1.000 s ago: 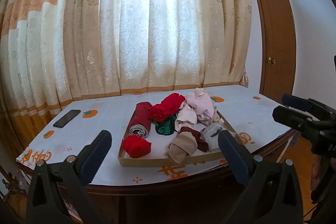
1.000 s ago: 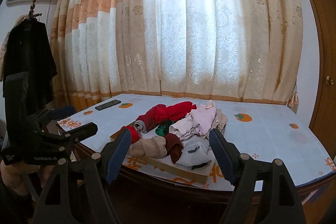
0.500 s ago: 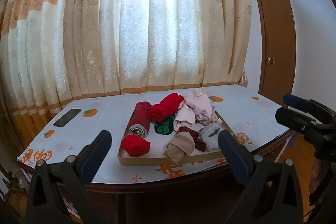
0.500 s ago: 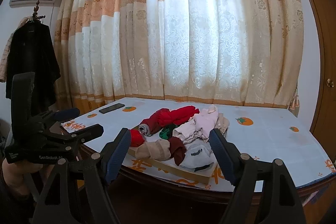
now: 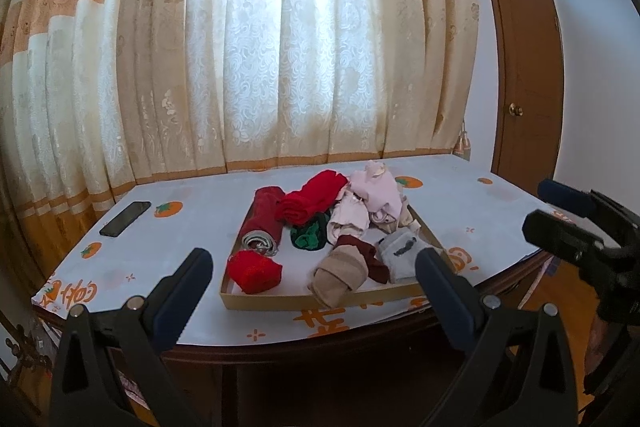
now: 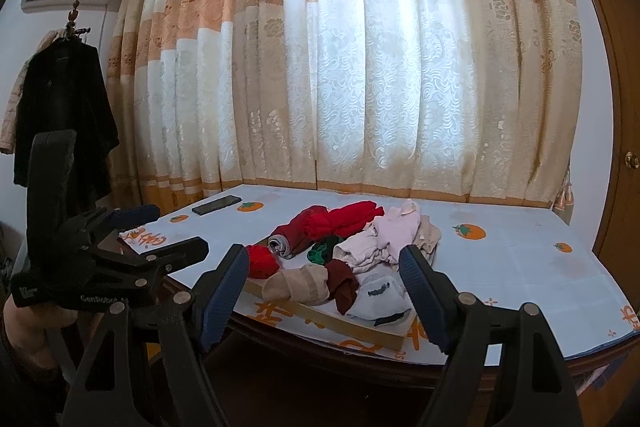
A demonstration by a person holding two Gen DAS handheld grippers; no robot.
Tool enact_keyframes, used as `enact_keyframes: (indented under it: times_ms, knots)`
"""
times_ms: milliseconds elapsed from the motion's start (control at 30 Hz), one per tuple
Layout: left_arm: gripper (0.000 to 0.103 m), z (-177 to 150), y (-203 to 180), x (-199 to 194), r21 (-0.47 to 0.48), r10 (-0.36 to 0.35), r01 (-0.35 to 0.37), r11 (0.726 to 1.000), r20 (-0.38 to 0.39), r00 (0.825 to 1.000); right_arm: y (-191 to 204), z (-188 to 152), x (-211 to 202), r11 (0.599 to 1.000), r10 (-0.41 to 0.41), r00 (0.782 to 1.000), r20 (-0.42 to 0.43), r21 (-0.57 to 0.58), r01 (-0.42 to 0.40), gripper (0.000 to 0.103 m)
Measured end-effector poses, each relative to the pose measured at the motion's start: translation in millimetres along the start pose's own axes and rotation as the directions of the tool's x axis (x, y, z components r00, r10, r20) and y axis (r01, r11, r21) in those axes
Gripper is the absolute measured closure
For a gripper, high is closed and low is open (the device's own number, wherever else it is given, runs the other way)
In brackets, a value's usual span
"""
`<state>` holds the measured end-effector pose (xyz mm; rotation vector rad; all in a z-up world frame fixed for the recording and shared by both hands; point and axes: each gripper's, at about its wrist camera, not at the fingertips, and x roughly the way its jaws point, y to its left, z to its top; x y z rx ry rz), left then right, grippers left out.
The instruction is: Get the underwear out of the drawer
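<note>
Rolled and crumpled underwear (image 5: pixel 320 227) in red, dark red, green, pink, tan and grey filled a shallow cardboard drawer (image 5: pixel 320 301) near the front edge of the table (image 5: pixel 180 255); some pieces were perhaps socks. Both the left gripper (image 5: pixel 312 279) and the right gripper (image 6: pixel 322 279) hung short of the table, jaws wide apart, holding nothing. A dark phone (image 5: pixel 125 218) lay apart, before the curtain (image 5: pixel 280 67)

- 1 drawer (image 5: pixel 320 301), sat on the table (image 5: pixel 180 259) near its front edge
- approx. 9 rolled/bunched underwear pcs (image 5: pixel 316 201) in it: 3 red, 1 green, 1 tan, 1 maroon, 1 grey-white, 2 pale pink/cream; heap tangled, count rough
- 1 phone (image 5: pixel 125 218), table's left edge
- 2 grippers, both mine: left (image 5: pixel 312 281), right (image 6: pixel 322 273)
- 1 curtain (image 5: pixel 280 47)
</note>
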<state>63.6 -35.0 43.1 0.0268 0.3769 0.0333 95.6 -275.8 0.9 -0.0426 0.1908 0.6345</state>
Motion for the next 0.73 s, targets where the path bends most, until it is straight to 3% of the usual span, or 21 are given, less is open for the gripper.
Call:
enact_keyframes:
  times_ms: [733]
  knots:
    - [0.000, -4.0, -2.1, 1.7, 0.028, 0.003, -0.003, 1.000, -0.004, 1.000, 6.2, -5.7, 2.4, 1.000, 0.010, 1.000, -0.010, -0.004, -0.010, 0.024]
